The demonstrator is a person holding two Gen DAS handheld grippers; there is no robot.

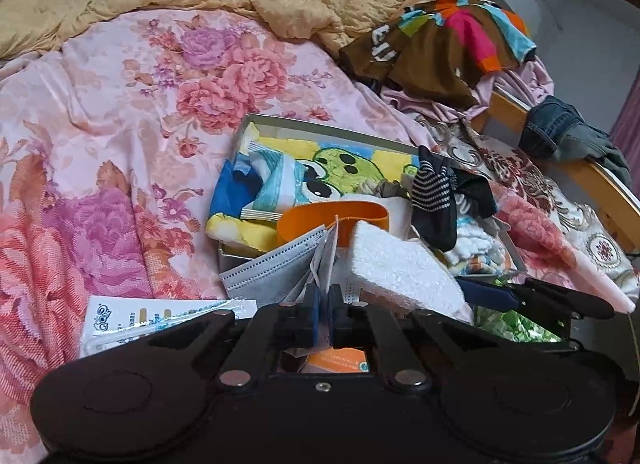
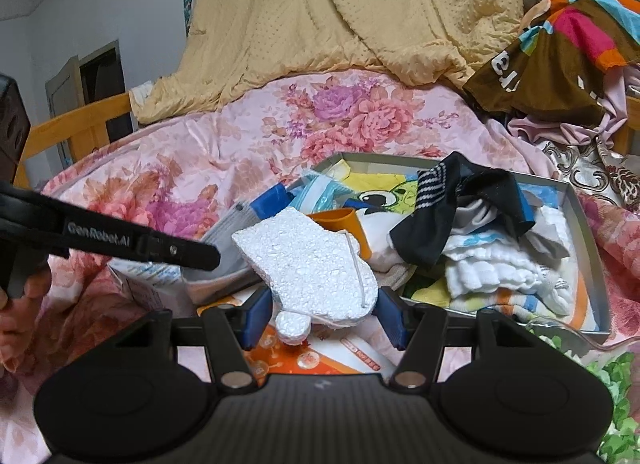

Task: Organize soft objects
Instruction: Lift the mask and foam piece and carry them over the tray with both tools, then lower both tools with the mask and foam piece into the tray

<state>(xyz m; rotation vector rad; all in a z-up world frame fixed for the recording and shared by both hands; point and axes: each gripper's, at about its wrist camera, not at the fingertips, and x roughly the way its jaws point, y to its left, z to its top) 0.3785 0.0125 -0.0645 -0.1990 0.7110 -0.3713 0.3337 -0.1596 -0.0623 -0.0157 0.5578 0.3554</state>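
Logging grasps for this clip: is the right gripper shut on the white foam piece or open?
Shut on it: the right gripper has its blue fingers pressed against both sides of the white foam piece.

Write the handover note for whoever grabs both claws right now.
Left claw: shut on the grey face mask, held at the near edge of the box.
Right claw: closed around the white foam piece, just short of the box.
Done: the cartoon towel, striped sock, black sock and white cloths lie in the box.
Left: drop in mask and foam. The brown patterned garment and jeans lie outside the box.
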